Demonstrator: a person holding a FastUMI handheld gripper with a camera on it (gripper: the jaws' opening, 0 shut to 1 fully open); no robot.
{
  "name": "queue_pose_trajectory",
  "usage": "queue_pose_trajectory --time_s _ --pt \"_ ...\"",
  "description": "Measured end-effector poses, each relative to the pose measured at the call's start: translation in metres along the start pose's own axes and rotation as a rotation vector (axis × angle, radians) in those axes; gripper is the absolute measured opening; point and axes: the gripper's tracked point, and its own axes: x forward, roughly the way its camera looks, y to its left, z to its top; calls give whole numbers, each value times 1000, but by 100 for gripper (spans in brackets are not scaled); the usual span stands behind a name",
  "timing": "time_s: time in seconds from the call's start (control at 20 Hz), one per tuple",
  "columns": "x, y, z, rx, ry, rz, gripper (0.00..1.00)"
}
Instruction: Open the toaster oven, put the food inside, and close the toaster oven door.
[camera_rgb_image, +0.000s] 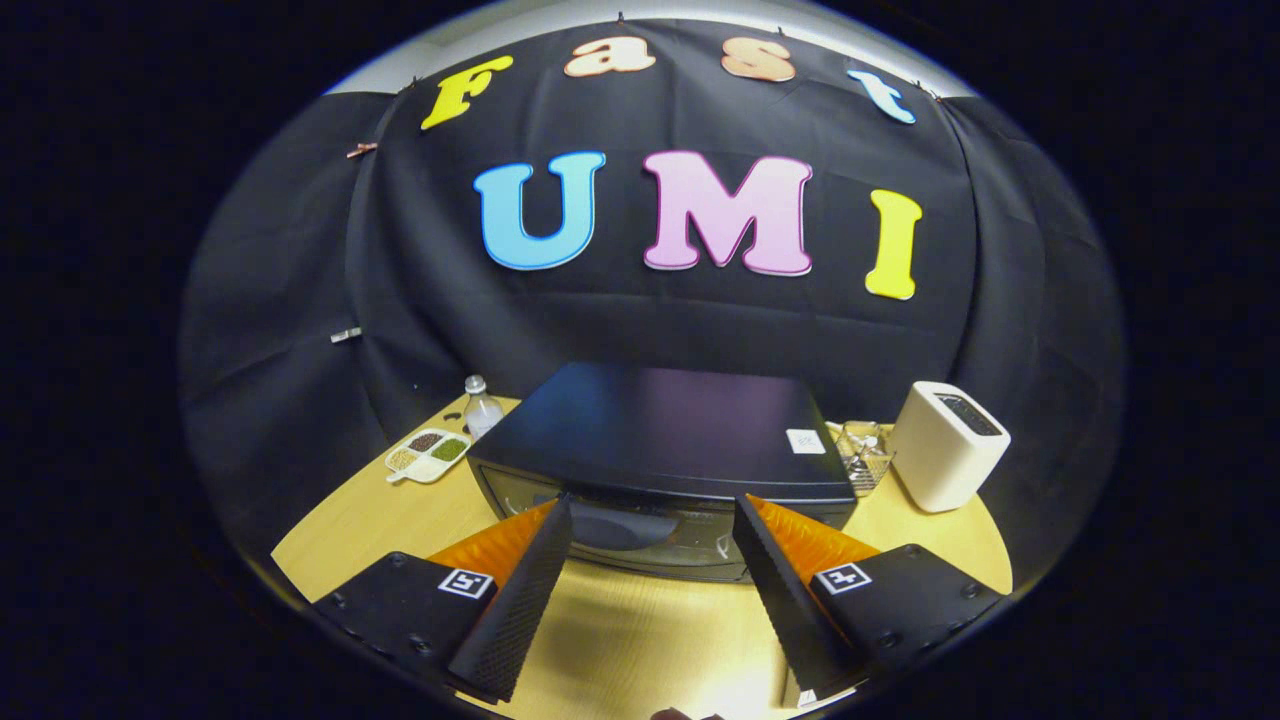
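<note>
A black toaster oven stands on the wooden table, seen from above and in front. Its glass door faces me and looks closed, with the handle across its top. My gripper hovers above the table just in front of the door. Its fingers are spread wide apart with nothing between them, and the fingertips reach level with the oven's front top edge. I cannot make out the food.
A white divided dish of seeds or spices and a small clear bottle sit left of the oven. On the right are a clear glass container and a white box-shaped appliance. Black cloth walls close in behind.
</note>
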Motion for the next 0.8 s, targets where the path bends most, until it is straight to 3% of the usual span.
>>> queue_pose_trajectory --time_s 0.35,0.8 --pt "-69 -45 41 14 -132 -66 100" --pt "-80 -54 72 44 -200 -90 100"
